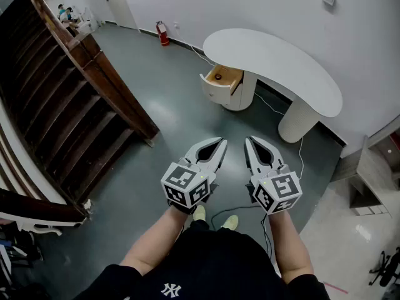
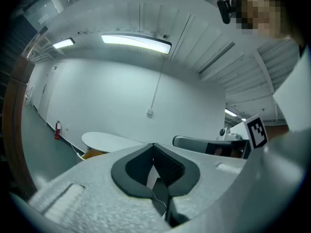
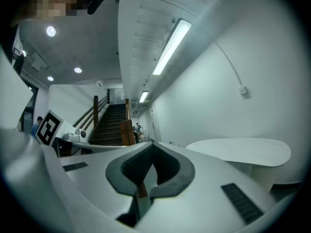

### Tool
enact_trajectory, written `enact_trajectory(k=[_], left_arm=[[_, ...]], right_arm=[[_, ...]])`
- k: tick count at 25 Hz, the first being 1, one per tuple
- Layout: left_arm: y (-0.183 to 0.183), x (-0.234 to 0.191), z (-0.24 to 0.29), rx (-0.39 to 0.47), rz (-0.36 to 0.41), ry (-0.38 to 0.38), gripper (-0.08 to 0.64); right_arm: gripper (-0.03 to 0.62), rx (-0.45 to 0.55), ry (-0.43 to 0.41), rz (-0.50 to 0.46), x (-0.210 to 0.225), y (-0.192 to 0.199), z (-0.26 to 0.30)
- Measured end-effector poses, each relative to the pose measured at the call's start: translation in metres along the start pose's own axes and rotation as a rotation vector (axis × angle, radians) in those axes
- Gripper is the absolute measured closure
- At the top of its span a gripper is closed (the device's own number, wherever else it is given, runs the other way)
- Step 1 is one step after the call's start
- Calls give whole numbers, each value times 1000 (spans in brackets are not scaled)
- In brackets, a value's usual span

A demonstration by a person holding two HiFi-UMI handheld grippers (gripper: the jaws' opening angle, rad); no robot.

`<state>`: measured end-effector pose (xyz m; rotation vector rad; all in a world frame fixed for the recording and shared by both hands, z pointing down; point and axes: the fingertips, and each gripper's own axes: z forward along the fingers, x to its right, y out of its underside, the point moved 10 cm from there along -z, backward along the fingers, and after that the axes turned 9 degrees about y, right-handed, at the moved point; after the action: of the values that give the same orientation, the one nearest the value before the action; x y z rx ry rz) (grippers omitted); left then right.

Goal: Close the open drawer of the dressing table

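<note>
The white kidney-shaped dressing table (image 1: 281, 61) stands against the far wall. Its drawer (image 1: 220, 80) is pulled out toward the left and shows a wooden inside. Both grippers are held level in front of me, well short of the table and touching nothing. My left gripper (image 1: 221, 144) is shut and empty, and so is my right gripper (image 1: 249, 142) beside it. In the left gripper view the shut tips (image 2: 153, 145) point at the table top (image 2: 112, 141) and the drawer (image 2: 92, 154). The right gripper view shows its shut tips (image 3: 151, 143) and the table top (image 3: 243, 149) at right.
A dark wooden staircase (image 1: 81, 105) fills the left side. A red fire extinguisher (image 1: 163, 34) stands by the far wall. A cable (image 1: 300, 161) runs across the grey floor near the table's leg. A pale shelf unit (image 1: 375, 174) sits at right.
</note>
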<state>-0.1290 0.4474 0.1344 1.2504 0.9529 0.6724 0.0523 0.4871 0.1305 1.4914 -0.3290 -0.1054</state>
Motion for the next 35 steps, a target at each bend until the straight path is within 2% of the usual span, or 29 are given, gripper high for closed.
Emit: enact_trajectory(k=[9,14,25,35], left_arm=[[2,8,2,4,-5,-9,551],[5,10,9,-6,-4,-7,551],[26,5,27,-43,19,-71,551],[36,-16,46,-70,13,-105,551]], right_arm=[[580,-8,-16,2,3,1,-4],[578,-6,-45,50,12,1,-5],[578,15,11,98,65,5,-29],[578,-17,5,126,83,14,0]])
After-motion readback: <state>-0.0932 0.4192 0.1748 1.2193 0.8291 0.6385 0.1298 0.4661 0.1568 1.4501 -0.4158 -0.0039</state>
